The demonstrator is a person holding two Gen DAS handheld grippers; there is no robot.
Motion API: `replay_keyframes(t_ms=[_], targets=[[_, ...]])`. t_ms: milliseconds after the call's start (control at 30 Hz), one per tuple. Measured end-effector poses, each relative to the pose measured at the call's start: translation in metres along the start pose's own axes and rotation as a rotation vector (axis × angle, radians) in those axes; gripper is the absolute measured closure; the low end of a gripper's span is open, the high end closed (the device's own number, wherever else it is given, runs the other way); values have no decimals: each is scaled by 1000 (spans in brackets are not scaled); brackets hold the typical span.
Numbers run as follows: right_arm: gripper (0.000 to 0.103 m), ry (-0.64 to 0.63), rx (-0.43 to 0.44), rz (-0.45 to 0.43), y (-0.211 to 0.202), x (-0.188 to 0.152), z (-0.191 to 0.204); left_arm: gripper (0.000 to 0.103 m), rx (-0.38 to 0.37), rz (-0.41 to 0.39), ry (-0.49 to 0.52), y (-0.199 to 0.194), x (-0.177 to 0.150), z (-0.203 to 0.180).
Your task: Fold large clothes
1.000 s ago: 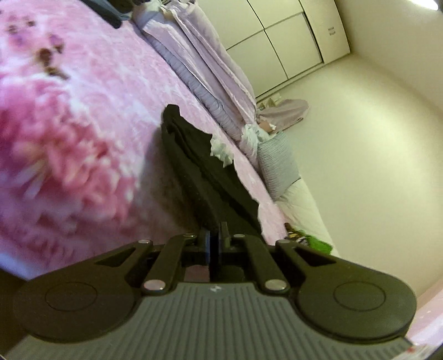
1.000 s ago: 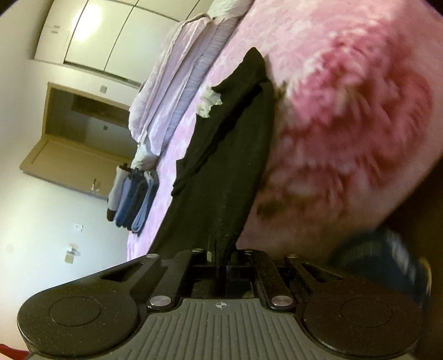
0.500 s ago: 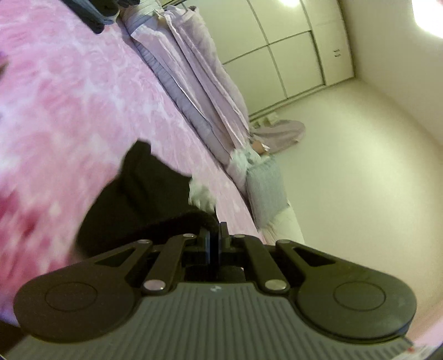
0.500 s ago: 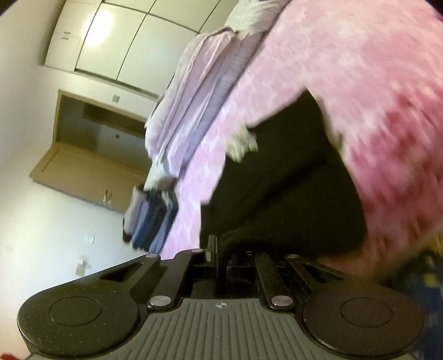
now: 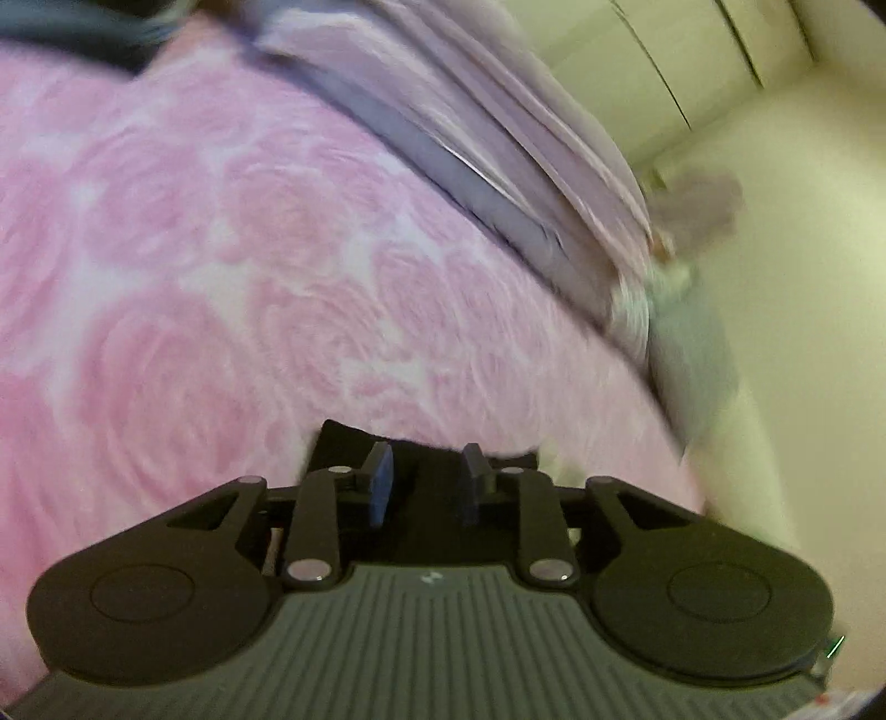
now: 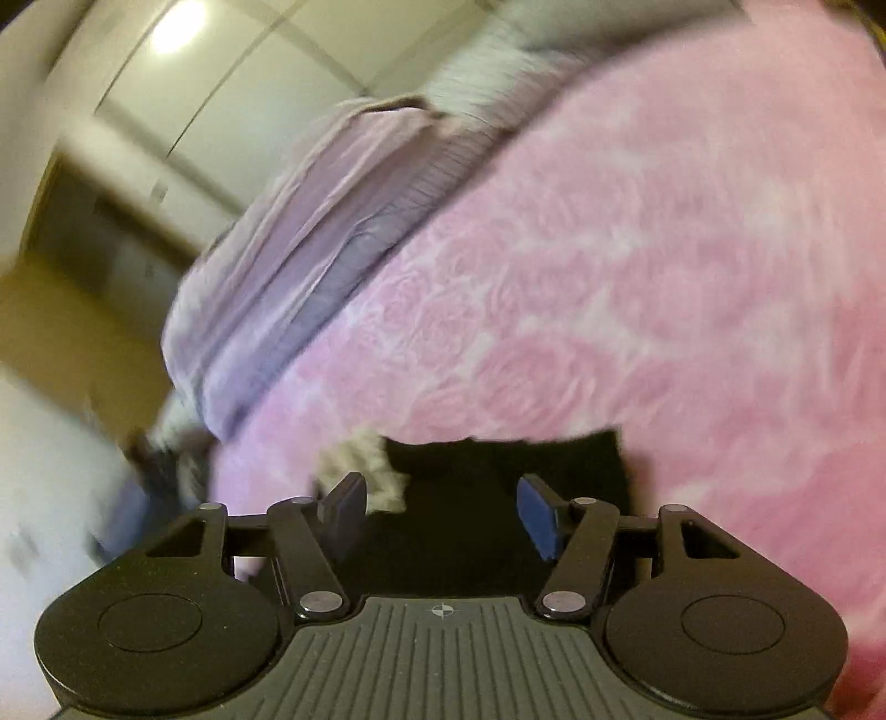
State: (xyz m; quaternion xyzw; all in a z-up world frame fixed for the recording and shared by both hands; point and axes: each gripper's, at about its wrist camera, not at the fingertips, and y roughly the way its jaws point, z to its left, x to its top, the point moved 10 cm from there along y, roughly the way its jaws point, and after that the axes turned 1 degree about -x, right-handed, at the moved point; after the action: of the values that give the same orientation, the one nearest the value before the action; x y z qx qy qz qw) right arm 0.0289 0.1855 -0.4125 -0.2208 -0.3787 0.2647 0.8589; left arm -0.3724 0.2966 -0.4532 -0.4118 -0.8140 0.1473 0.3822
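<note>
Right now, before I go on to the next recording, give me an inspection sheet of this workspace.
Surface: pink rose-patterned bedspread, bare across most of both views.
Job's things: black garment lying on the bedspread just ahead of both tongs, with a pale patch at its edge.
Clutter: lilac bedding heaped along the far side of the bed; darker clothes beyond it, too blurred to name.
Grippers: left tongs and right tongs have just been opening; the garment shows in both gaps, no pad pressing it.
Cables: nothing seen.
Surroundings: cream wardrobe doors, pale wall, ceiling light.
</note>
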Motion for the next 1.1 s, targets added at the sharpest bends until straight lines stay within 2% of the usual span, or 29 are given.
replay_keyframes(t_ms=[67,133,200,267,333,367,400,433,533,600,667,733,967,1100], targets=[[45,-131,-29,3,7,-7,0,69,-18,39,141,9,-6,-13],[45,-237,-55,14,16,-15,3,67,-12,72,238,24,-12,-23],[46,-332,-76,25,33,-23,7,67,6,95,295,39,-16,-25],[46,-389,-94,37,50,-31,8,67,29,116,349,52,-22,-25],[51,-418,-120,36,62,-34,5,68,51,129,408,63,-29,-25],[72,-432,-118,41,68,-35,5,72,60,130,431,67,-31,-25],[103,-446,-116,59,73,-38,5,81,67,135,461,71,-33,-25],[103,-456,-117,75,77,-41,5,100,70,132,483,74,-33,-26],[103,-517,-111,10,65,-36,15,101,58,71,549,66,-30,-37],[103,-501,-92,-63,52,-24,22,101,52,-18,583,56,-21,-47],[103,-495,-109,-125,45,-11,23,101,71,-86,594,52,-10,-52],[103,-496,-130,-142,49,-2,22,101,95,-108,604,58,-1,-54],[103,-471,-194,-155,78,10,7,100,186,-119,655,95,10,-48],[102,-469,-268,-56,108,1,-7,96,277,-11,666,125,-6,-23]])
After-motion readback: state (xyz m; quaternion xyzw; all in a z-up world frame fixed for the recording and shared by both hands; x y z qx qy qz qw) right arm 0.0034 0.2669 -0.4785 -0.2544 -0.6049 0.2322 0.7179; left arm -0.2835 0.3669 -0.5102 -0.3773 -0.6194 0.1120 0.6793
